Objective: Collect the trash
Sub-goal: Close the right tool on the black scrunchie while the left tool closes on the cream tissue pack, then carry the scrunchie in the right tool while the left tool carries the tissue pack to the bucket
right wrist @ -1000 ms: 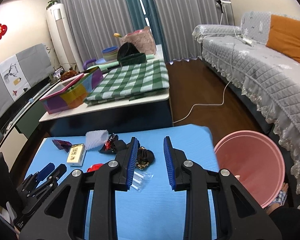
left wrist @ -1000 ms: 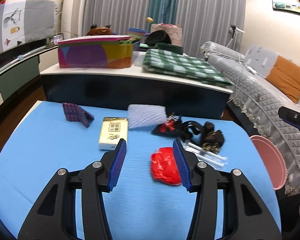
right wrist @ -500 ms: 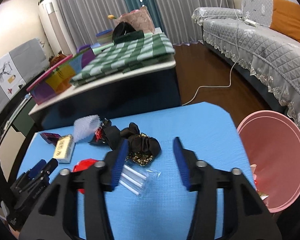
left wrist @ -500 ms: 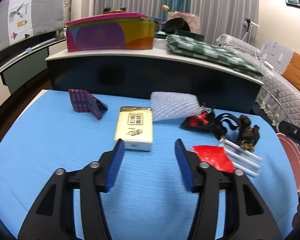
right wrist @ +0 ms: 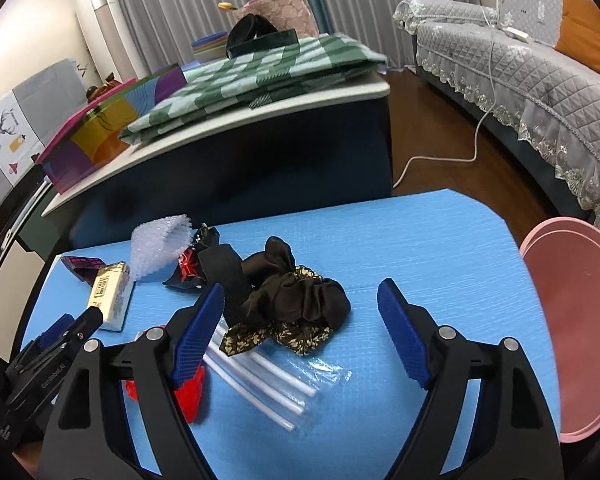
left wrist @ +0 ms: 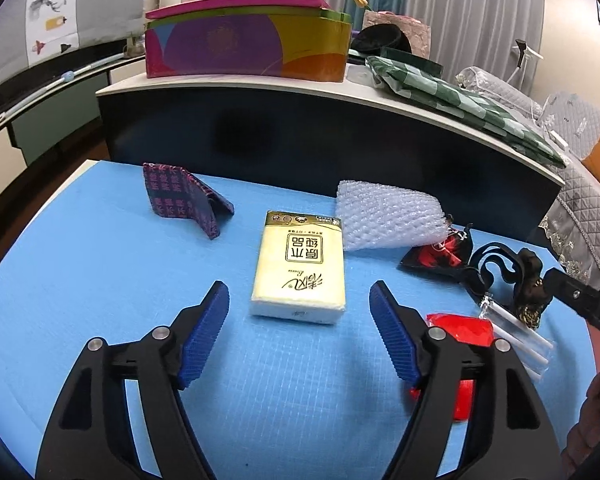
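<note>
The tissue pack (left wrist: pixel 300 268) lies on the blue desk (left wrist: pixel 100 264), centre of the left view, just ahead of the left hand-held gripper (left wrist: pixel 299 334), long axis running away between its jaws. Those jaws are opening and hold nothing. The right hand-held gripper (right wrist: pixel 300 332), pitched downward, is opening too, empty, over the straw packet (right wrist: pixel 268 376) and dark scrunchie (right wrist: pixel 300 304); pink bin (right wrist: pixel 572 320) at right edge.

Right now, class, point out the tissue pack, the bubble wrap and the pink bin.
tissue pack (left wrist: pixel 300 270), left wrist view, printed top face.
bubble wrap (left wrist: pixel 388 216), left wrist view, middle of the sheet.
pink bin (right wrist: pixel 572 320), right wrist view, inner wall.
</note>
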`<state>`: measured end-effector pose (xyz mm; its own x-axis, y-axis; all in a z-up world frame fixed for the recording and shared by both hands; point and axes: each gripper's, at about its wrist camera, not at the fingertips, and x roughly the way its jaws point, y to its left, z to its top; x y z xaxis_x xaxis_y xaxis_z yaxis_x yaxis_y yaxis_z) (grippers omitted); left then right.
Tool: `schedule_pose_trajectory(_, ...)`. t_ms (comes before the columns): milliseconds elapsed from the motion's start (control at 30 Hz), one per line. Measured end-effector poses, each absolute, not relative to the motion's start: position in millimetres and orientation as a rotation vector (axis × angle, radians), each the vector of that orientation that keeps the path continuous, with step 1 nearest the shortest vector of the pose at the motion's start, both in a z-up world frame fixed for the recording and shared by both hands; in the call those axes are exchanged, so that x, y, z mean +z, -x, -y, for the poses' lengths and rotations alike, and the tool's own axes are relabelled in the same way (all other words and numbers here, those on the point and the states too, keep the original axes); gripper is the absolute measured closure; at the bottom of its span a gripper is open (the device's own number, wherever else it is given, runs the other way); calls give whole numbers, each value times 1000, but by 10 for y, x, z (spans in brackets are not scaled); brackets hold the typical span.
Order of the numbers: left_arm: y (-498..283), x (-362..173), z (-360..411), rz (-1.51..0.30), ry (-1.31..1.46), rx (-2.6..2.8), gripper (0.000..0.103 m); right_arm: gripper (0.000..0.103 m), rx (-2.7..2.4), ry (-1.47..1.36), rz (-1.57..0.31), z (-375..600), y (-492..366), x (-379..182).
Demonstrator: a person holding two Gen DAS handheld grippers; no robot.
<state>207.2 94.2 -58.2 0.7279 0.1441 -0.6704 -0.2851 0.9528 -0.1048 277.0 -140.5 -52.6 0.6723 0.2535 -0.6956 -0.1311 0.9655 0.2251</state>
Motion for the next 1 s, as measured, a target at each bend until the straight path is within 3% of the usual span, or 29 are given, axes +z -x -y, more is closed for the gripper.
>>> schedule_pose_trajectory(333,-2237,-681,-1018,-802,231,245,32,26,170,-142,-856,1395,-2848,-677)
schedule_pose_trajectory(433,-2266,-704,-985,-824,219,240,32,32,179,-142,-861,1387,-2856,-694)
schedule_pose_trajectory(500,-2268,-715,-974,-831,214,236,35,45,190,-139,-867,1376,-2859,-702)
schedule_pose_trajectory(567,-2277,-725,-970,-838,210,227,49,55,205,-135,-880,1362,-2860,-710)
schedule_pose_trajectory(600,-2285,-734,-967,-845,208,220,49,60,210,-132,-880,1354,-2859,-705)
schedule_pose_trajectory(767,-2242,-707,-927,-827,193,223,50,67,209,-104,-848,1371,-2796,-576)
schedule_pose_trajectory(1000,-2116,-664,-780,-812,174,200,51,68,218,-91,-797,1478,-2630,-328)
